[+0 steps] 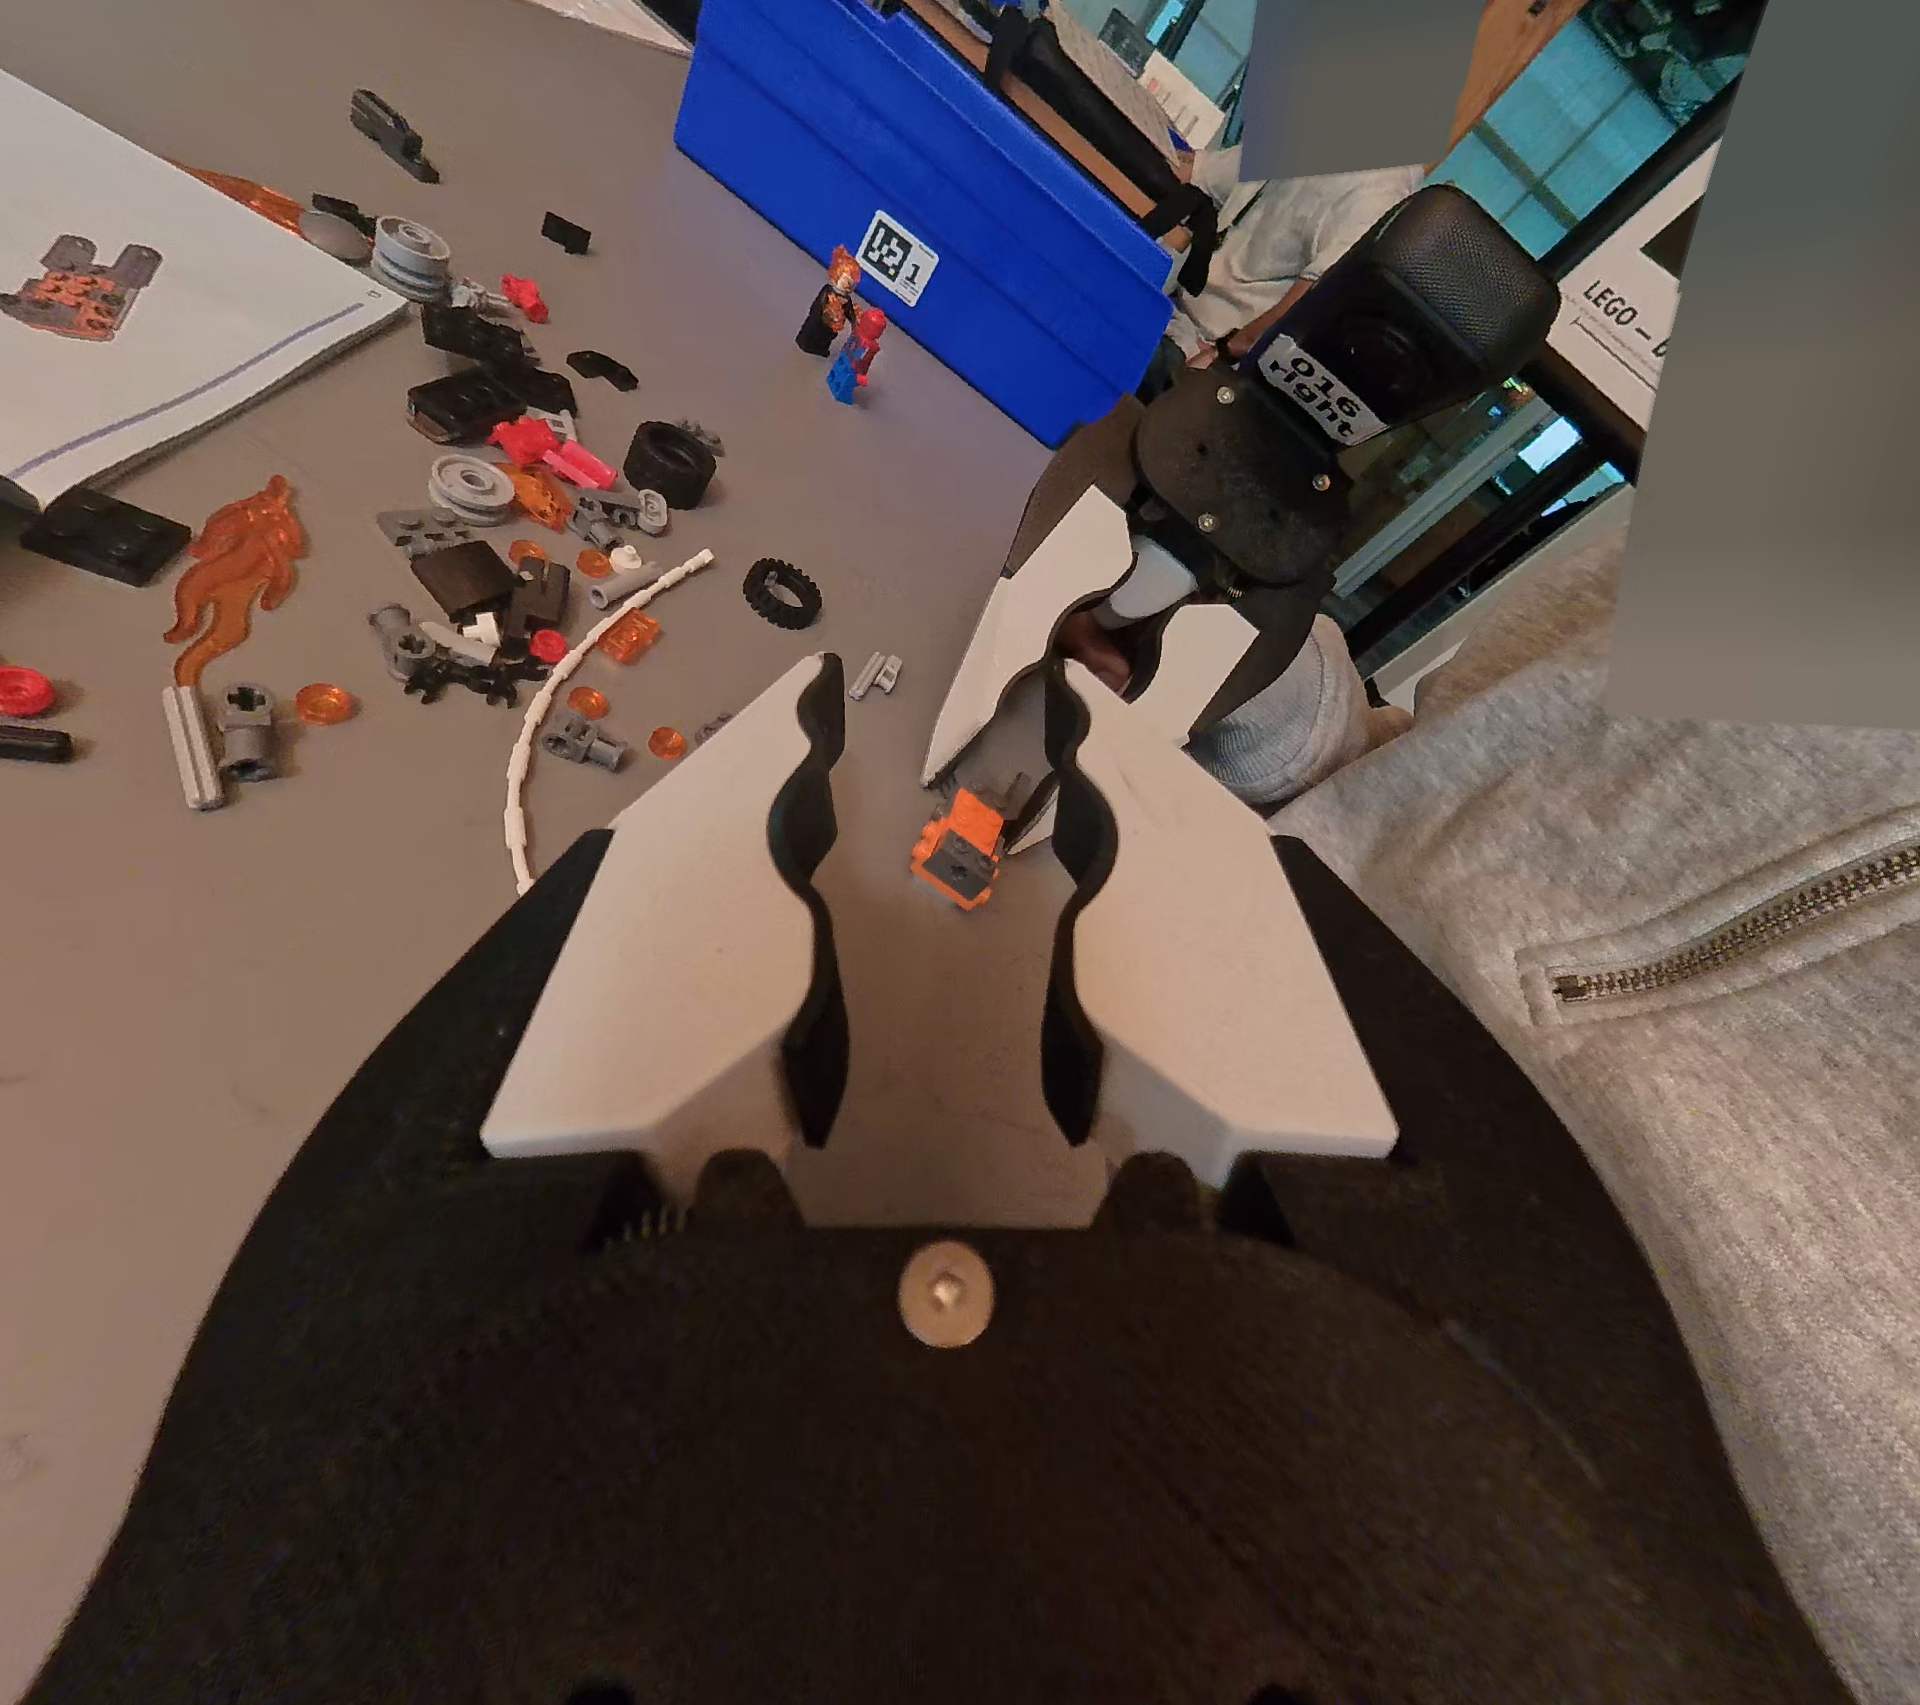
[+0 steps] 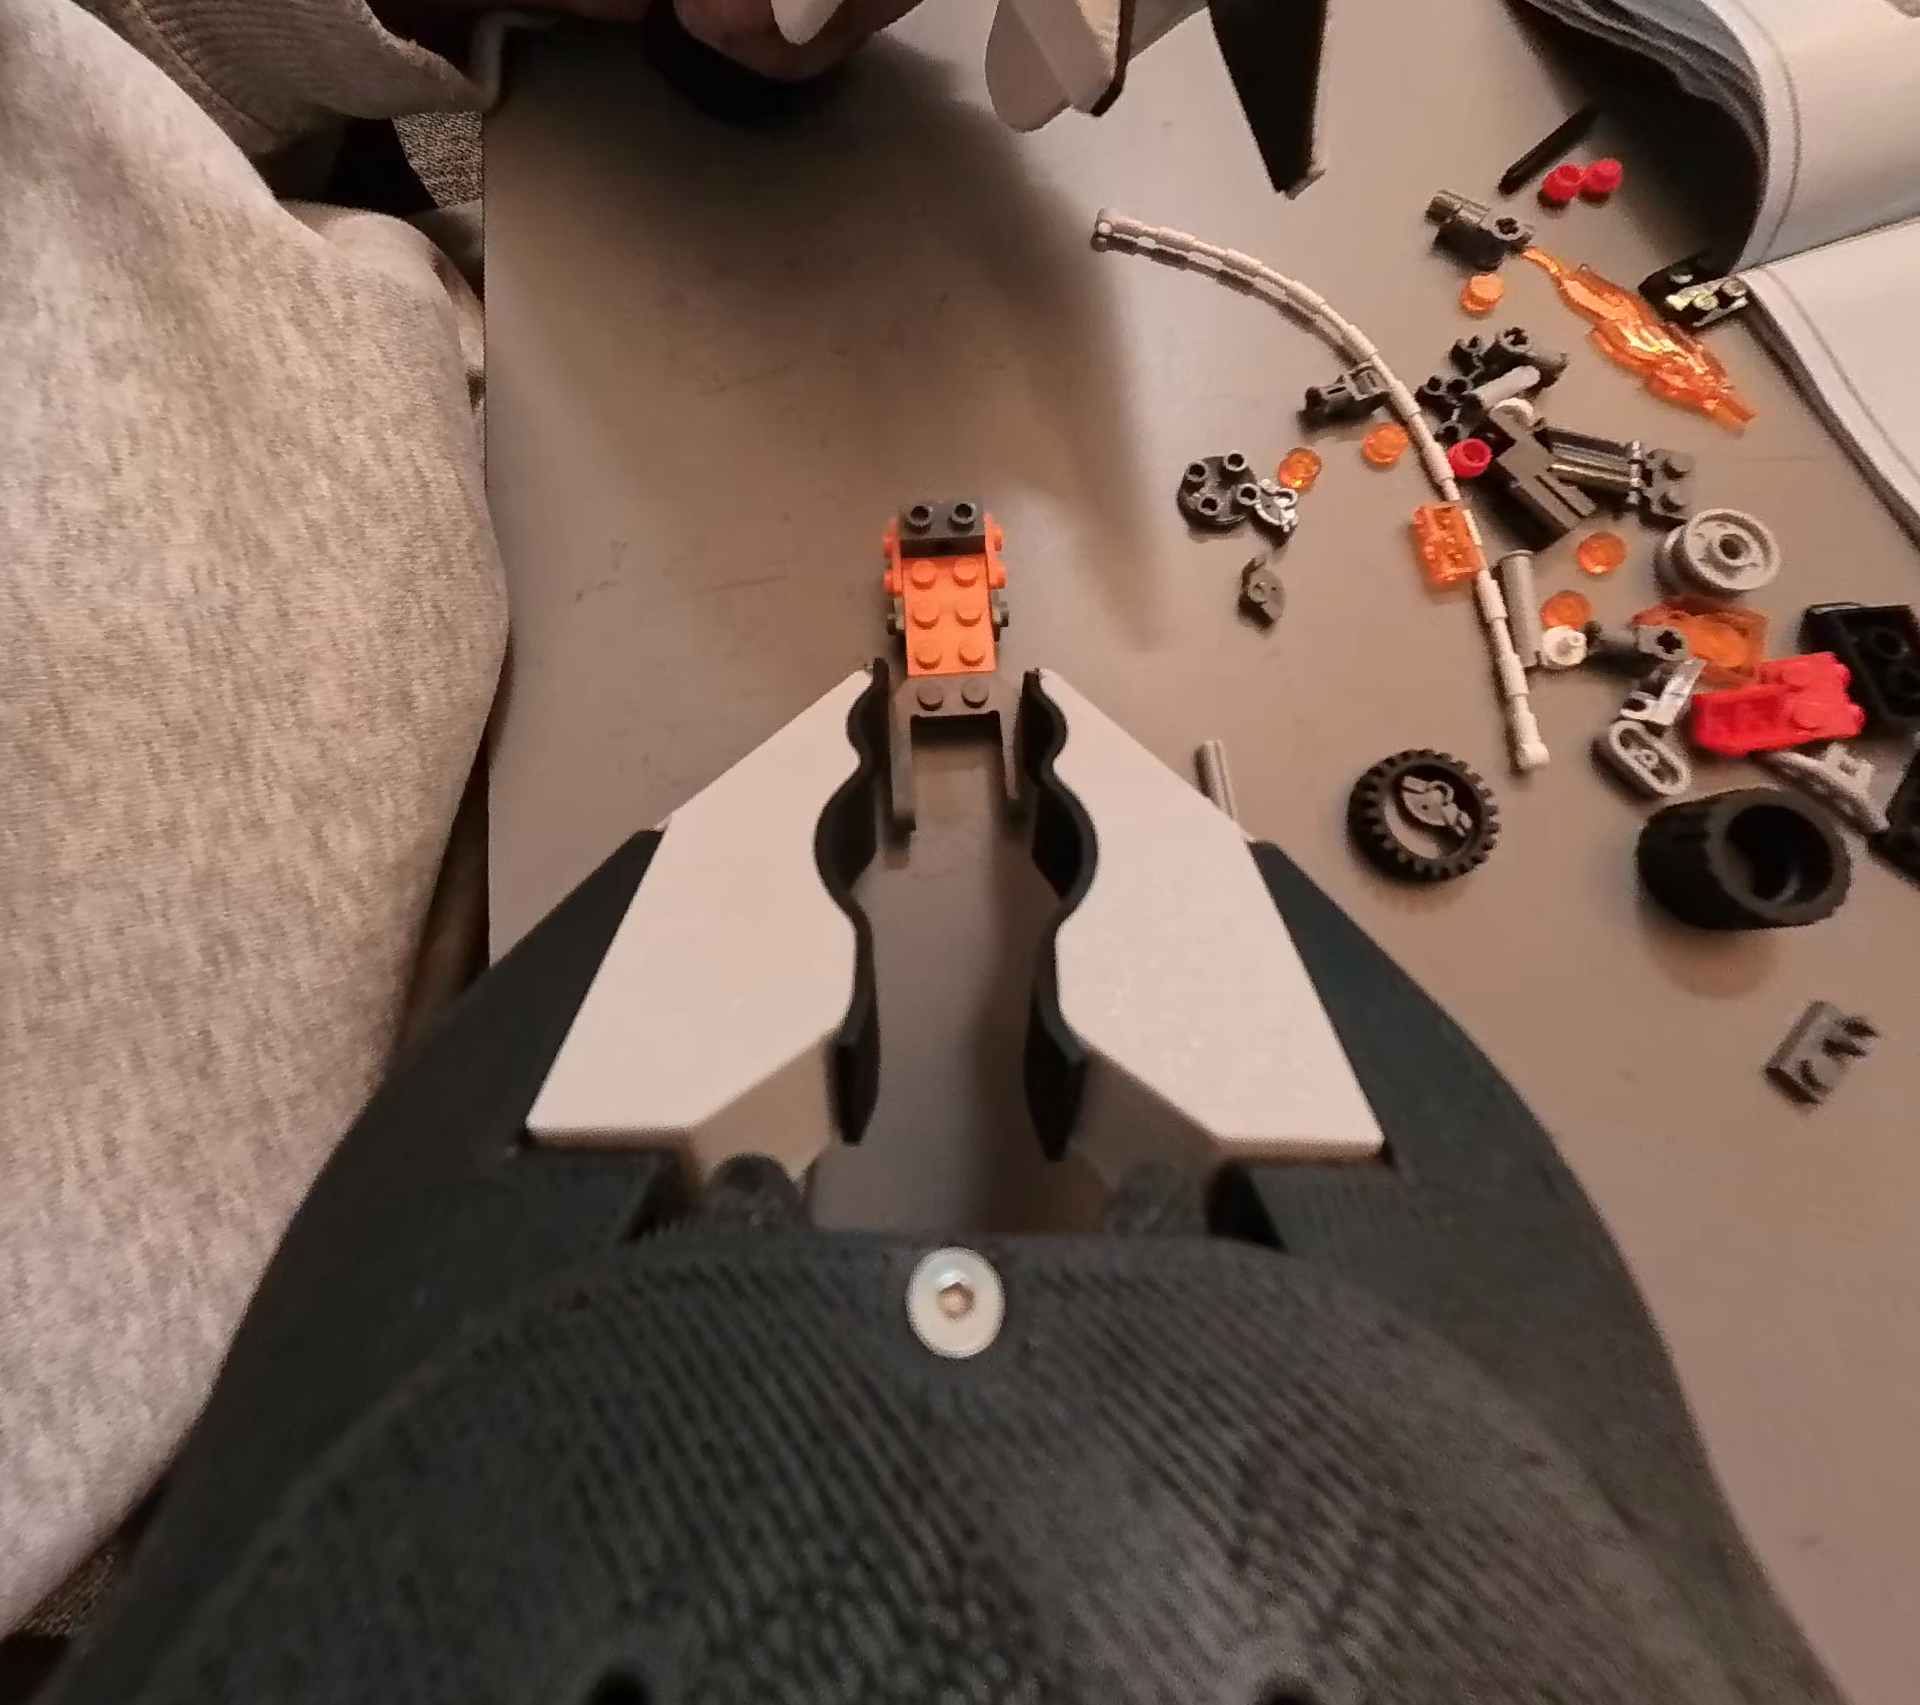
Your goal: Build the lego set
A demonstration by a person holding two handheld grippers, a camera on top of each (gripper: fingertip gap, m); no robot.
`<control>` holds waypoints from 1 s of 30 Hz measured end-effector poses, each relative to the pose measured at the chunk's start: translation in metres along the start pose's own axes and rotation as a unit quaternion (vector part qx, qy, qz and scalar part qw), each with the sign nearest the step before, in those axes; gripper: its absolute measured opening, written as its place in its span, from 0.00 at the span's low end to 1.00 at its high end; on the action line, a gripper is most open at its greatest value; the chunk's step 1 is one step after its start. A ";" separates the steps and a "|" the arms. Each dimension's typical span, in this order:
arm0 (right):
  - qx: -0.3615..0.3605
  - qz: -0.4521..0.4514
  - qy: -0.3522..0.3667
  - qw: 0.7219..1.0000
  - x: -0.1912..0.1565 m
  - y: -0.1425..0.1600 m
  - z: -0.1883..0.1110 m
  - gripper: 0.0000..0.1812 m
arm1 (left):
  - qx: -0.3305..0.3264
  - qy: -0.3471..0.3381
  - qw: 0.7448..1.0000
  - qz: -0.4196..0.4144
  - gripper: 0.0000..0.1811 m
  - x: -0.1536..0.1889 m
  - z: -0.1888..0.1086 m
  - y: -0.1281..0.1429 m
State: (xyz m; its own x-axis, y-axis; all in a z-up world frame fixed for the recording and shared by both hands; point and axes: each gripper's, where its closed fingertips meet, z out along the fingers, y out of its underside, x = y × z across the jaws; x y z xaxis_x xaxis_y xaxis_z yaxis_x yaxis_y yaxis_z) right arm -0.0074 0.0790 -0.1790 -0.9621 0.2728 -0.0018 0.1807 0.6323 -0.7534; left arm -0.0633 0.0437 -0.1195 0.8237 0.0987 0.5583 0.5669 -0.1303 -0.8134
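A small orange and dark grey lego assembly [image 2: 945, 606] lies near the table's edge in front of me. My right gripper [image 2: 951, 689] is shut on its dark grey forked end, one prong against each pad. In the left wrist view the right gripper [image 1: 982, 798] holds the assembly [image 1: 961, 845] tilted just above the table. My left gripper [image 1: 951, 694] is open and empty, its tips just left of and above the assembly. It also shows at the top of the right wrist view [image 2: 1153, 138], jaws apart.
Loose lego pieces [image 1: 520, 512] lie spread left of the grippers, with a black tyre [image 2: 1423, 812], a white flexible hose [image 2: 1351, 336] and an orange flame piece [image 1: 244, 564]. An open instruction booklet [image 1: 156, 325], two minifigures [image 1: 842, 325] and a blue bin [image 1: 883, 128] stand beyond. A grey sleeve [image 2: 208, 512] covers the table edge. The grippers' ends are close to 9 cm from one another. It is some 12 cm from my left tips to the orange flame piece [image 1: 244, 564]. Seen from the right wrist view [image 2: 1654, 311] as well.
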 end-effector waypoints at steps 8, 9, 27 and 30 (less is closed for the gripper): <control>0.000 0.001 -0.001 1.000 0.001 0.000 0.001 0.13 | 0.000 0.001 1.000 -0.001 0.20 0.000 0.000 0.000; 0.000 0.001 -0.001 1.000 0.001 0.000 0.001 0.13 | 0.000 0.001 1.000 -0.001 0.20 0.000 0.000 0.000; 0.007 0.001 0.007 1.000 0.012 -0.004 0.014 0.13 | -0.001 0.008 1.000 -0.007 0.21 0.000 0.000 0.000; 0.040 -0.008 0.029 0.999 0.018 -0.012 0.007 0.13 | -0.004 0.018 1.000 -0.003 0.22 0.004 0.001 0.001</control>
State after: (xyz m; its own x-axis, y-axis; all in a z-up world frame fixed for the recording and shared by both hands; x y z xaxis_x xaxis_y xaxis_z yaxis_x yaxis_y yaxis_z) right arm -0.0285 0.0715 -0.1749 -0.9509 0.3062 0.0461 0.1469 0.5773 -0.8032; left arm -0.0592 0.0452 -0.1185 0.8202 0.0647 0.5684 0.5715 -0.1382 -0.8089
